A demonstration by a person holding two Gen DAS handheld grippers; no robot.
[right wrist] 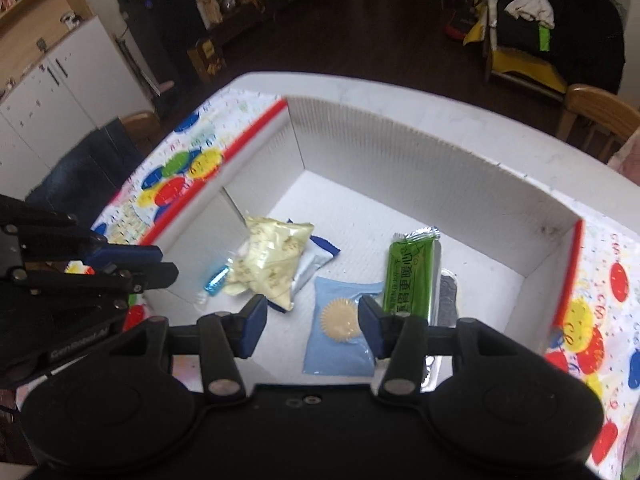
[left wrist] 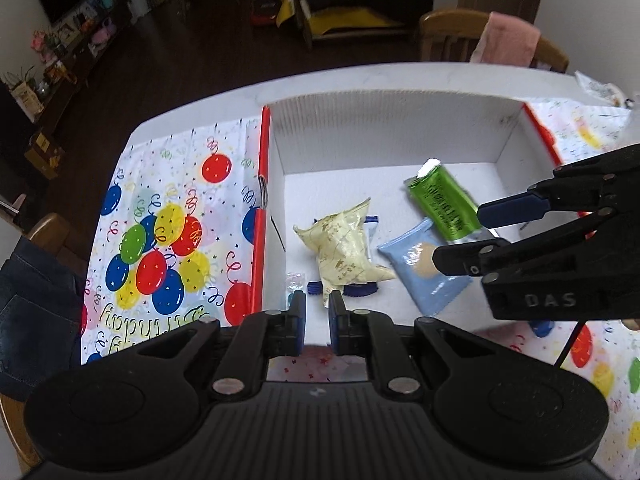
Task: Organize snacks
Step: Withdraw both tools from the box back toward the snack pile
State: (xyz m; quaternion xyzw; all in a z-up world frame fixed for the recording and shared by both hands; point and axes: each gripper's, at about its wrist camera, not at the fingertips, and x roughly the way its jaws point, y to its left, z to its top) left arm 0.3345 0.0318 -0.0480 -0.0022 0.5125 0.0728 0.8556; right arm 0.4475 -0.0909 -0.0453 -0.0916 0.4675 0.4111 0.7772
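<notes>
On tablecloth [left wrist: 160, 248]: "Birthday".

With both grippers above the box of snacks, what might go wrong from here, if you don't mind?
1. The cream packet lies on a blue-and-silver packet; grabbing either may drag the other.
2. The left gripper and right gripper are close together and may collide.
3. The green bar overlaps a silver packet.

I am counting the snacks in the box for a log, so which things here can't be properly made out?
- Blue-and-silver packet: mostly under the cream packet in both views; its print is hidden.
- Silver foil pack: right wrist view, covered by the green bar and the right claw.
- Small blue candy: blurred.
- Box near wall: cut off by the claws.
</notes>
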